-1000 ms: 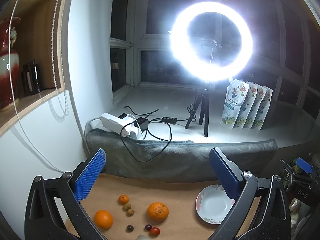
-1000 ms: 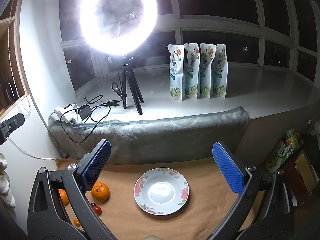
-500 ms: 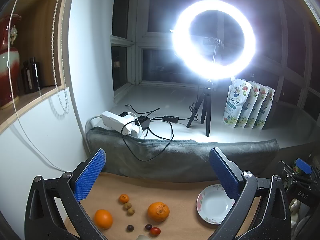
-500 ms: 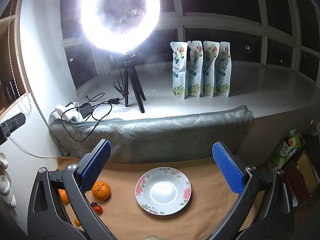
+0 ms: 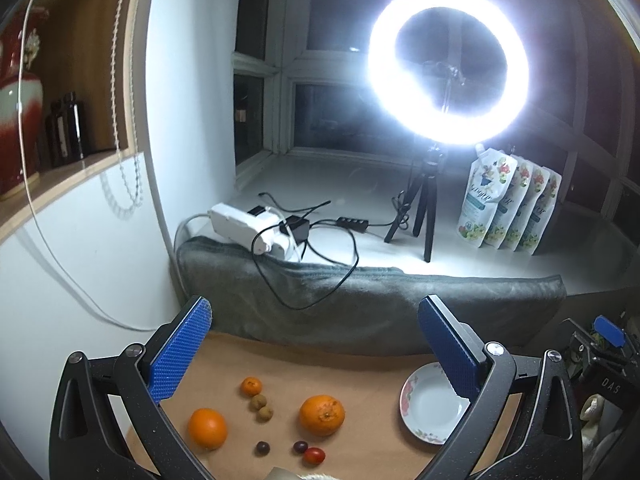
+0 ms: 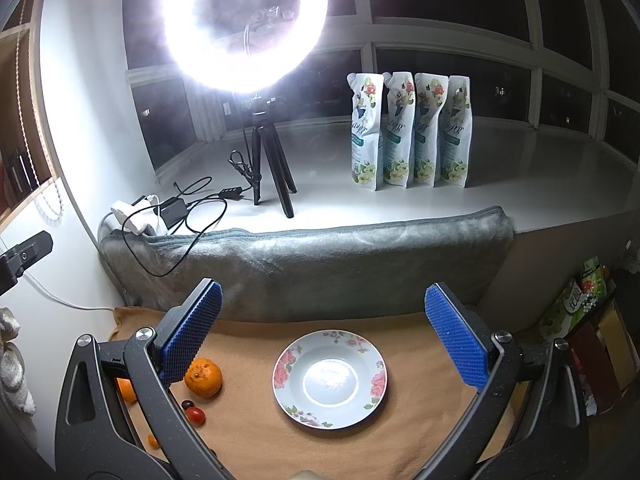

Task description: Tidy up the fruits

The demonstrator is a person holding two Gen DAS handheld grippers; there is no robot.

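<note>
I am holding both the left gripper (image 5: 316, 344) and right gripper (image 6: 322, 328) spread wide, gripping nothing, above the plate (image 6: 330, 378) and oranges (image 5: 322, 415).

Home room rigged for filming. Bay window sill (image 6: 520, 168) behind dark panes, ring light (image 6: 244, 24) on tripod, power strip (image 5: 244, 228) with cables, refill pouches (image 6: 408, 128), grey blanket (image 6: 320, 268), wall shelf with vase (image 5: 16, 112) and bottles.

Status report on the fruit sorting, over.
Left claw open, empty. Right claw open, empty, above the plate. Plate bare; oranges, small fruits loose on the cloth. Path clear.
</note>
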